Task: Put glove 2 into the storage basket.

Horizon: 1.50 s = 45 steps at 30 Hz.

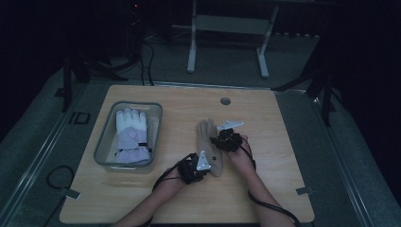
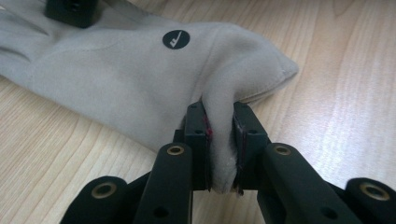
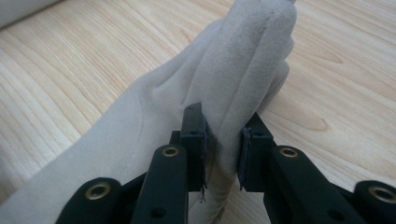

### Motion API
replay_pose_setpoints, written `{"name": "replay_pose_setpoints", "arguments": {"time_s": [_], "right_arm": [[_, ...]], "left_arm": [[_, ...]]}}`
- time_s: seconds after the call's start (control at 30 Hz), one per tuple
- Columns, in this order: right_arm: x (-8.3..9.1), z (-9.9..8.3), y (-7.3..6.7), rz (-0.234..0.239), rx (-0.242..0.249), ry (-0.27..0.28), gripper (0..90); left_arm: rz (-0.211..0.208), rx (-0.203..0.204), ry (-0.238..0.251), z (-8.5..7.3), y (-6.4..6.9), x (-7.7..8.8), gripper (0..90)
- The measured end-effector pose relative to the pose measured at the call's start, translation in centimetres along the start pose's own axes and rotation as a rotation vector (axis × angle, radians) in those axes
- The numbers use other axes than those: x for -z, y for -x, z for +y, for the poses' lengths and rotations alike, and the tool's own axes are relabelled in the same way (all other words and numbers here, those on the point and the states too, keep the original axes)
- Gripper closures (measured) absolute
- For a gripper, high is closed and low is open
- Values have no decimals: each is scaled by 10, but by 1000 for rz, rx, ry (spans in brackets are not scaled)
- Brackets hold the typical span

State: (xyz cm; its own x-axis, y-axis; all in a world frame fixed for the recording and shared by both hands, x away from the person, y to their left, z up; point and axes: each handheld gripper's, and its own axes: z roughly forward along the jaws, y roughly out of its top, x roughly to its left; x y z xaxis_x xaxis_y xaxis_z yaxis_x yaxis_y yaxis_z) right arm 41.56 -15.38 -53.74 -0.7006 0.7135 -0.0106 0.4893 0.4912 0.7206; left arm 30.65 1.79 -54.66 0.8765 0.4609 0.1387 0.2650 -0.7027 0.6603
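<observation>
Pinching a fold of the beige glove, the left gripper is clamped tight on the cuff end. The right gripper is clamped on a raised fold at the finger end. Count: two gloves, one between the grippers, one white glove in one bin left of them.
</observation>
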Motion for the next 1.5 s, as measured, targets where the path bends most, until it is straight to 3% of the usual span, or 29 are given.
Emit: {"name": "replay_pose_setpoints", "arguments": {"time_s": [0.23,0.37,0.53,1.17,1.5], "right_arm": [[8,11,-6,21,-4,24,768],[15,21,-9,32,0,47,767],[21,32,-15,32,13,62,766],[36,80,-37,59,46,127,767],[37,111,-53,70,76,151,767]], "left_arm": [[-20,-5,-13,5,-3,15,805],[-5,-35,-24,10,-5,27,804],[-4,-35,-31,12,-8,37,804],[60,-33,-19,17,-23,90,804],[102,-39,-40,15,-35,116,804]]}}
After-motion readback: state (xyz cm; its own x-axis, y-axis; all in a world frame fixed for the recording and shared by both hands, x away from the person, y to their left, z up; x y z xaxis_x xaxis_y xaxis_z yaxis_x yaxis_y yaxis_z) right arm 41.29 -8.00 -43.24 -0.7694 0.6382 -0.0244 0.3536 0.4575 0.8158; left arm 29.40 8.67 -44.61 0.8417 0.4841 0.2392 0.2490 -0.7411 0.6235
